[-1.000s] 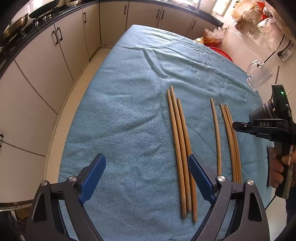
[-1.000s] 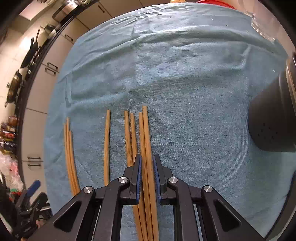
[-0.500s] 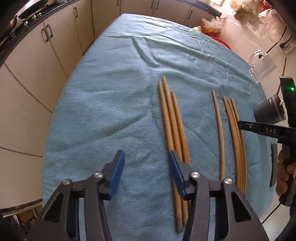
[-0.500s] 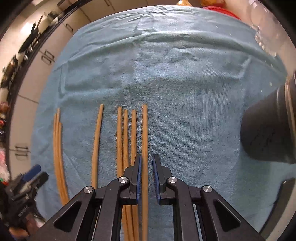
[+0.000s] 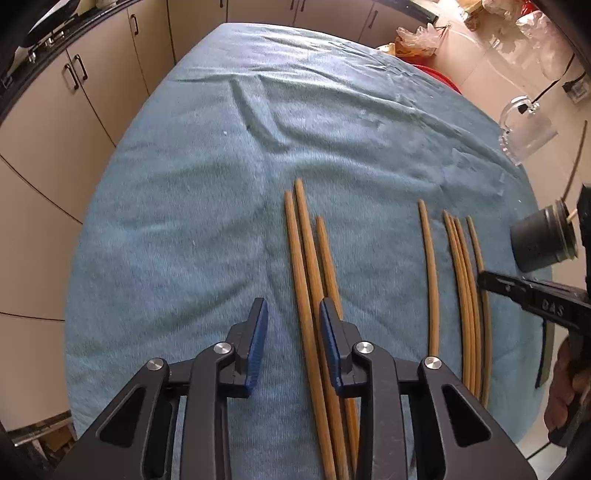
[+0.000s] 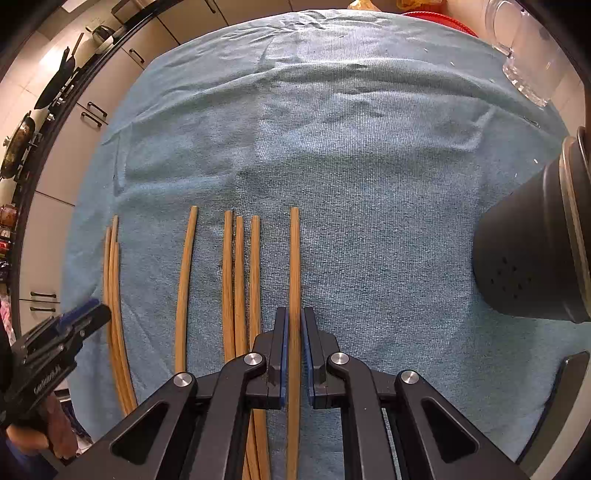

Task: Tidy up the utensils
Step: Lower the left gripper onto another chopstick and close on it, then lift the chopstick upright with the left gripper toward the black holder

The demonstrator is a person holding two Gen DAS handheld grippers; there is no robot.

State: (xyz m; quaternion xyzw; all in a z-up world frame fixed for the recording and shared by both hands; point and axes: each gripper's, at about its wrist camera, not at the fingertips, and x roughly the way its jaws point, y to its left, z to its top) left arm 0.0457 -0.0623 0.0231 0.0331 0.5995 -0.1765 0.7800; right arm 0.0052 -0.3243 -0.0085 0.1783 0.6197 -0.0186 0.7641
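Several brown chopsticks lie lengthwise on a blue cloth (image 5: 184, 221). In the left wrist view a left bunch of three (image 5: 306, 266) lies under my left gripper (image 5: 291, 321), whose jaws are part open around the leftmost stick. A single stick (image 5: 430, 273) and a right bunch (image 5: 465, 288) lie further right. In the right wrist view my right gripper (image 6: 294, 332) is shut on one chopstick (image 6: 294, 258), apart from three others (image 6: 240, 277). A dark round holder (image 6: 532, 251) stands at the right.
A clear glass mug (image 6: 528, 62) stands at the far right; it also shows in the left wrist view (image 5: 524, 133). Beige kitchen cabinets (image 5: 74, 110) run along the left beyond the table edge. A red object (image 6: 439, 22) sits past the far edge.
My left gripper has narrowed and moved right over the left bunch. My right gripper has drawn one chopstick to the right, away from its bunch.
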